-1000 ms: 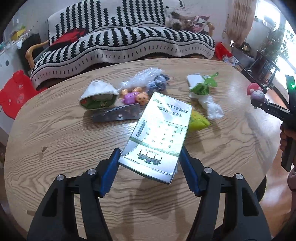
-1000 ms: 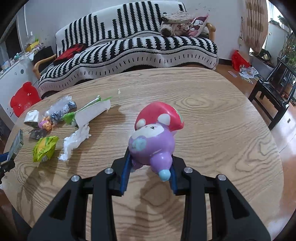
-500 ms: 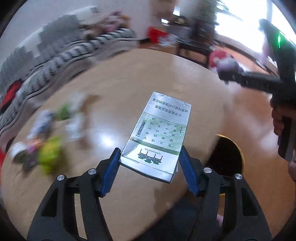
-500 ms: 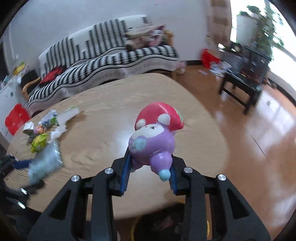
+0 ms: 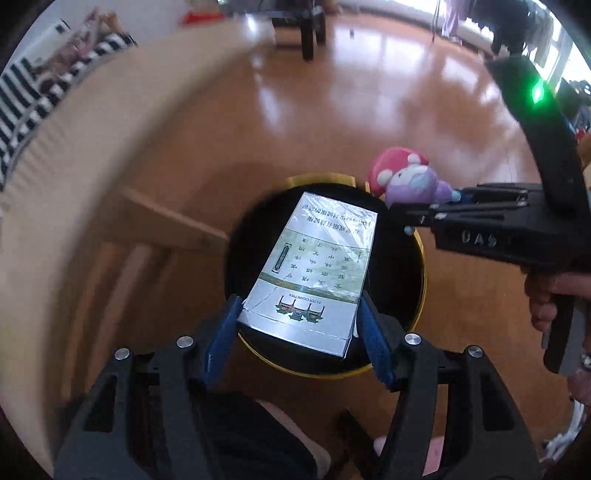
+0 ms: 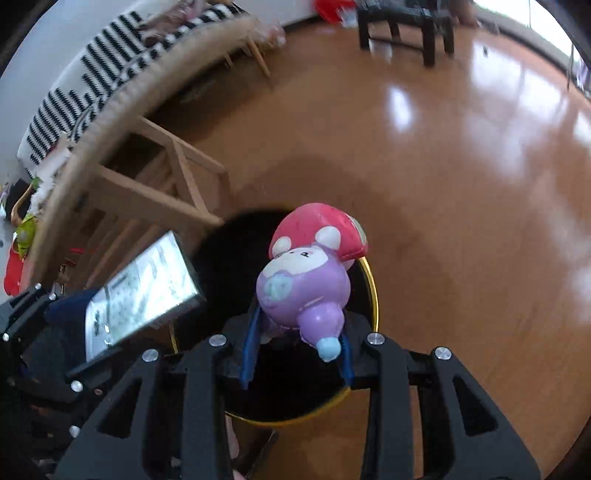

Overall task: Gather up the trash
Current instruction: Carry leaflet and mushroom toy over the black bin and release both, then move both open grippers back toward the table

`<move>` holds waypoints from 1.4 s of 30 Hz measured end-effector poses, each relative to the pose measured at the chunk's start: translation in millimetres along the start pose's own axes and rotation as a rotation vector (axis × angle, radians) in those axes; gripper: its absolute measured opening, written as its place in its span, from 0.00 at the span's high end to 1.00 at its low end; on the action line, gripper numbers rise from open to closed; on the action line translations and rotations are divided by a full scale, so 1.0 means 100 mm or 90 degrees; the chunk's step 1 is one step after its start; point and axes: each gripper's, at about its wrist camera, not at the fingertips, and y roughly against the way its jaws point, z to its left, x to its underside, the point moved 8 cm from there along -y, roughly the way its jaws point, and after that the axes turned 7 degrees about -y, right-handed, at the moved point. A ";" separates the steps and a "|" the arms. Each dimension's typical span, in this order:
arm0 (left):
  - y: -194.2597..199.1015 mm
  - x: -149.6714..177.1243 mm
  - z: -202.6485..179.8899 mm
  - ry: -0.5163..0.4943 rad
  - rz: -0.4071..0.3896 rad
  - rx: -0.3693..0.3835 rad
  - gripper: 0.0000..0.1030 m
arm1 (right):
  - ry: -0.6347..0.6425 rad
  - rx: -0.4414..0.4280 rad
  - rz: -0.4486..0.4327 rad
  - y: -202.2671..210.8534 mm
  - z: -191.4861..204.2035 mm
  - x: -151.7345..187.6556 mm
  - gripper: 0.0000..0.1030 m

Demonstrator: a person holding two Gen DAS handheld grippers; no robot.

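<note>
My left gripper (image 5: pixel 297 314) is shut on a silver and green cigarette carton (image 5: pixel 314 269) and holds it over the dark mouth of a round yellow-rimmed trash bin (image 5: pixel 419 295) on the floor. My right gripper (image 6: pixel 297 336) is shut on a purple toy with a red mushroom cap (image 6: pixel 306 273), also above the bin (image 6: pixel 371 288). In the left wrist view the toy (image 5: pixel 406 177) and the right gripper (image 5: pixel 424 210) hang over the bin's far right rim. The right wrist view shows the carton (image 6: pixel 140 291) at the left, with the left gripper (image 6: pixel 55 314) behind it.
The round wooden table's edge (image 5: pixel 74 147) curves along the left, its wooden legs (image 6: pixel 166 173) beside the bin. Glossy wooden floor (image 6: pixel 461 166) spreads to the right. A black stool (image 6: pixel 406 26) stands far off, and a striped sofa (image 6: pixel 92 74) lies behind the table. A hand (image 5: pixel 546 299) grips the right tool.
Both grippers swung off the tabletop and sank toward the floor, carrying the carton and the toy. The trash bin has come beneath them; the table and its litter slid away to the left.
</note>
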 end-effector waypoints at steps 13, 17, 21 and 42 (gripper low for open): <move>-0.46 0.18 -0.03 0.046 0.087 0.064 0.41 | -0.001 -0.023 0.075 -0.50 0.06 0.16 0.66; -0.51 0.13 -0.07 0.051 0.092 0.068 0.41 | -0.001 -0.023 0.078 -0.51 0.03 0.12 0.66; -0.53 0.13 -0.05 0.060 0.097 0.061 0.40 | -0.014 -0.036 0.058 -0.43 0.02 0.06 0.58; 1.48 0.54 1.43 0.168 -0.192 -0.156 0.06 | 0.052 0.004 -0.213 0.70 0.99 -0.81 0.07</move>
